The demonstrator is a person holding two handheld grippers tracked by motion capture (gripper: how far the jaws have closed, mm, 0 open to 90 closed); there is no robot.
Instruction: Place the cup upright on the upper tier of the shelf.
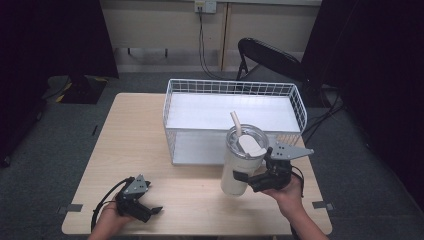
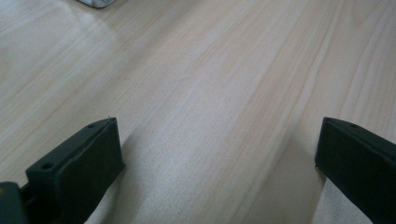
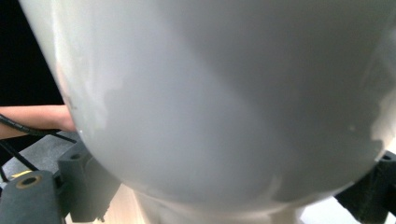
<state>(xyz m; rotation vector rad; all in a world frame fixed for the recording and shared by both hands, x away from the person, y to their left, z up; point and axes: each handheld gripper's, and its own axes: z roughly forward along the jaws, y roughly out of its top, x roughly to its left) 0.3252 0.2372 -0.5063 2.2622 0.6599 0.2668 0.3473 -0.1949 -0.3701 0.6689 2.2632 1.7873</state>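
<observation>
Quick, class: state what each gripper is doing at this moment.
Left gripper: open, holding nothing, low over the light wooden table.
Right gripper: shut on the white lidded tumbler with a straw.

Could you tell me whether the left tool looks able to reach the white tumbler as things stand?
Probably yes: the left tool is open, with bare wooden table between it and the white plastic tumbler, though the right tool grips that.
</observation>
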